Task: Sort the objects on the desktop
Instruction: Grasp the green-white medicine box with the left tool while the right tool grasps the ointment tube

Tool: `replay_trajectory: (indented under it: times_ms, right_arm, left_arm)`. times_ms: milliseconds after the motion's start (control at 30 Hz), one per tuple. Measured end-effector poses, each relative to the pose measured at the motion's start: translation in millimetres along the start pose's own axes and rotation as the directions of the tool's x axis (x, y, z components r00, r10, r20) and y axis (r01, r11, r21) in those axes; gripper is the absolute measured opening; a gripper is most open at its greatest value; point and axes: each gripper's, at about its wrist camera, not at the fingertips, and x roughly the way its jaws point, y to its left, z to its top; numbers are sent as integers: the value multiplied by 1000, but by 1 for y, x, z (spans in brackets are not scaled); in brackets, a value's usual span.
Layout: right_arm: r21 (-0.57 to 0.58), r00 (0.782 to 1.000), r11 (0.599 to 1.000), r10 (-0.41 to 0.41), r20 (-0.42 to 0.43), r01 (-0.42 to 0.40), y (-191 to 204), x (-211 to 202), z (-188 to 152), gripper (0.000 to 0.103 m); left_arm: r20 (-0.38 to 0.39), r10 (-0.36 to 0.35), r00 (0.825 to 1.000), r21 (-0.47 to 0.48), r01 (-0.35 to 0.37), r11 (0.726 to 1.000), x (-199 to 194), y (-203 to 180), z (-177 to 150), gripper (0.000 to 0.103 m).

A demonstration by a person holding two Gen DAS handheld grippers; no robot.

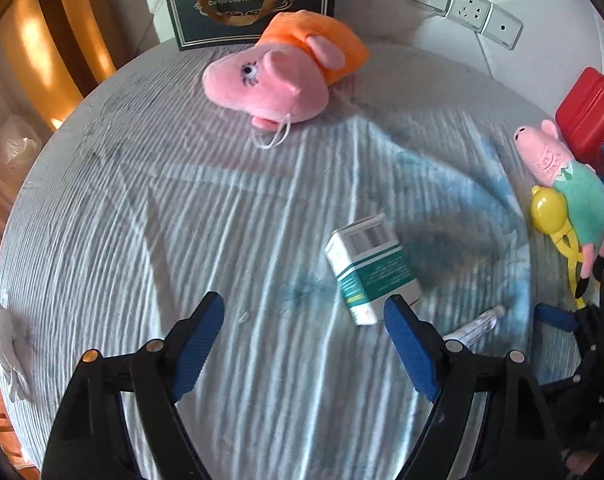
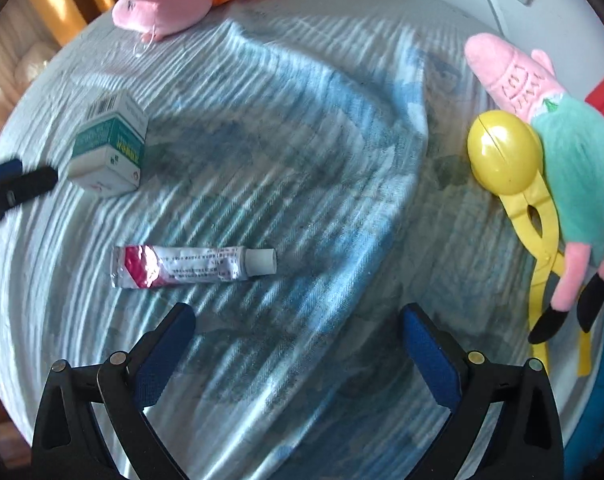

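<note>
A white and green medicine box [image 1: 371, 268] [image 2: 108, 152] lies on the striped cloth [image 1: 182, 220]. My left gripper [image 1: 303, 304] is open and empty; the box lies just beyond its right fingertip [image 1: 397, 312]. An ointment tube [image 2: 190, 266] with a white cap lies flat just ahead of my right gripper [image 2: 298, 312], nearer its left finger. That gripper is open too, with nothing between its pads. In the left wrist view the tube [image 1: 477, 324] is partly hidden behind the finger. A pink pig plush in orange [image 1: 278, 76] lies at the back.
A second pig plush in a green shirt [image 2: 569, 160] lies at the right on a yellow ball-headed tongs toy [image 2: 505, 156]. A red case [image 1: 589, 112] and a dark gift bag [image 1: 246, 0] stand at the back. The round table's rim [image 1: 18, 208] curves on the left.
</note>
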Motion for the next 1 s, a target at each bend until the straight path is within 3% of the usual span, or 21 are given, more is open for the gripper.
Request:
replay_trajectory:
  times_ms: [167, 267, 300, 367, 433, 467, 500, 667, 767, 900, 1000]
  right_arm:
    - [19, 998, 1000, -1, 70, 0, -4, -3, -11, 103]
    - [12, 997, 1000, 2, 80, -3, -6, -4, -14, 103]
    - [4, 997, 1000, 5, 71, -5, -6, -4, -14, 103]
    - [0, 999, 1000, 13, 51, -13, -9, -4, -13, 100]
    - [23, 999, 1000, 17, 49, -18, -12, -10, -15, 81]
    - [34, 998, 999, 30, 55, -32, -14, -15, -15, 67]
    - [47, 997, 998, 45, 61, -48, -15, -20, -15, 62]
    - [97, 986, 985, 132, 102, -142, -15, -47, -10, 50]
    - [103, 978, 973, 202, 54, -207, 7, -45, 14, 41]
    - [91, 982, 979, 185, -33, -181, 16, -24, 25, 31]
    - [87, 986, 982, 166, -7, -165, 16, -14, 31, 31]
  left_arm:
    - [-53, -10, 999, 13, 11, 1000, 29, -26, 13, 79]
    - [-106, 1, 994, 24, 2, 1000, 49, -28, 8, 54]
    - [-72, 5, 997, 33, -2, 999, 45, -26, 4, 43]
    - [-75, -2, 997, 45, 6, 999, 42, -21, -3, 36]
    - [-66, 3, 998, 48, 0, 999, 40, -11, -11, 36]
    - [-60, 3, 998, 43, -1, 999, 39, -6, -14, 36]
    - [-57, 0, 998, 36, 2, 999, 37, 0, -18, 36]
    - [-31, -22, 999, 45, 24, 999, 29, 13, -38, 36]
    - [-24, -26, 999, 49, 27, 998, 29, 11, -40, 36]
    - [-16, -42, 999, 47, 43, 998, 27, 15, -37, 36]
    - [-12, -51, 999, 44, 52, 998, 24, 16, -41, 36]
